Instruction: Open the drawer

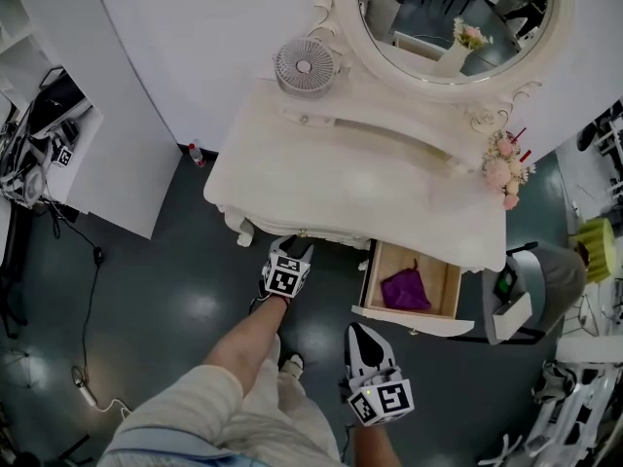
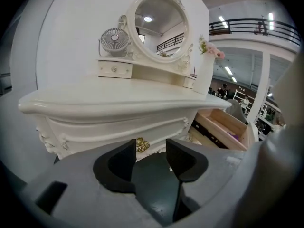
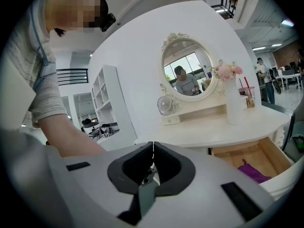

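A cream dressing table (image 1: 341, 168) stands ahead of me. Its right drawer (image 1: 450, 282) is pulled out, with a purple cloth (image 1: 405, 290) inside. The middle drawer front (image 2: 118, 129) is closed and carries a small gold ring handle (image 2: 140, 145). My left gripper (image 1: 289, 248) is at the table's front edge. In the left gripper view its jaws (image 2: 151, 146) stand open, with the gold handle just ahead between them, untouched. My right gripper (image 1: 358, 332) hangs in front of the open drawer's left corner, and its tips (image 3: 152, 148) meet with nothing between them.
On the table top are a small fan (image 1: 305, 66), an oval mirror (image 1: 453, 13) and a vase of pink flowers (image 1: 506, 168). A grey chair (image 1: 545, 280) stands right of the open drawer. White shelving (image 1: 58, 115) and floor cables (image 1: 92, 261) lie to the left.
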`<state>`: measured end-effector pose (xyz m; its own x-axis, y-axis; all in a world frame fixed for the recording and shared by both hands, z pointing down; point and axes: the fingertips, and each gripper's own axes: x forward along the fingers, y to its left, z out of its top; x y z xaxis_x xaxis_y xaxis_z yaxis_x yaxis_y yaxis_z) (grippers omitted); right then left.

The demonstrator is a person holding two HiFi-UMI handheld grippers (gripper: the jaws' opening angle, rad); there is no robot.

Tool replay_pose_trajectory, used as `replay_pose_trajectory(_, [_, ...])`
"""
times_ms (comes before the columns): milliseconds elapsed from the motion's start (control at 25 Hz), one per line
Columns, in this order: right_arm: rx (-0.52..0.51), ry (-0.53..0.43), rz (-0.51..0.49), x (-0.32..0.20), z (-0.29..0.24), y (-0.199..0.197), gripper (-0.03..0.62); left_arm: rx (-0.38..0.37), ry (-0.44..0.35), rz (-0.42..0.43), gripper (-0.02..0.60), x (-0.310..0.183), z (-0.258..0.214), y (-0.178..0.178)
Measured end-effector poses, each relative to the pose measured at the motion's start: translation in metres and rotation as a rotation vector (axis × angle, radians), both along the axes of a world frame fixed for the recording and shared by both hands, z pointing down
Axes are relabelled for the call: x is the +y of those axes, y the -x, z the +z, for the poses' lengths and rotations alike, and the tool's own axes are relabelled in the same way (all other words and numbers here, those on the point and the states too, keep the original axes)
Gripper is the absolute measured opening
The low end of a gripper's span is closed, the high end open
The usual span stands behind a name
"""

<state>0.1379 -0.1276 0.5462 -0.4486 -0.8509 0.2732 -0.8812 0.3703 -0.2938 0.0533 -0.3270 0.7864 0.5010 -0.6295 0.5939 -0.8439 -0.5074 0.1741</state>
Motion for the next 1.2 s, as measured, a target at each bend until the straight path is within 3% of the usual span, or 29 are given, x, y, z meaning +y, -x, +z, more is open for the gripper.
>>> replay_pose_trajectory(360, [-0.002, 0.003, 0.017, -0.004, 0.003, -0.011, 0.009, -0.052, 0.109, -0.036, 0.192, -0.012, 0.031, -0.001])
replay_pose_trajectory(600, [-0.009, 0.014, 0.031, -0.001, 0.005, -0.018, 0.009, -0.056, 0.126, -0.069, 0.190, -0.016, 0.040, -0.002])
replay_pose_trajectory(1040, [-0.011, 0.023, 0.048, 0.000, 0.010, -0.024, 0.009, -0.068, 0.135, -0.013, 0.138, -0.028, 0.045, -0.003])
replay_pose_trajectory(1200, [-0.010, 0.022, 0.056, 0.001, 0.009, -0.024, 0.009, -0.052, 0.152, -0.033, 0.135, -0.028, 0.045, -0.001])
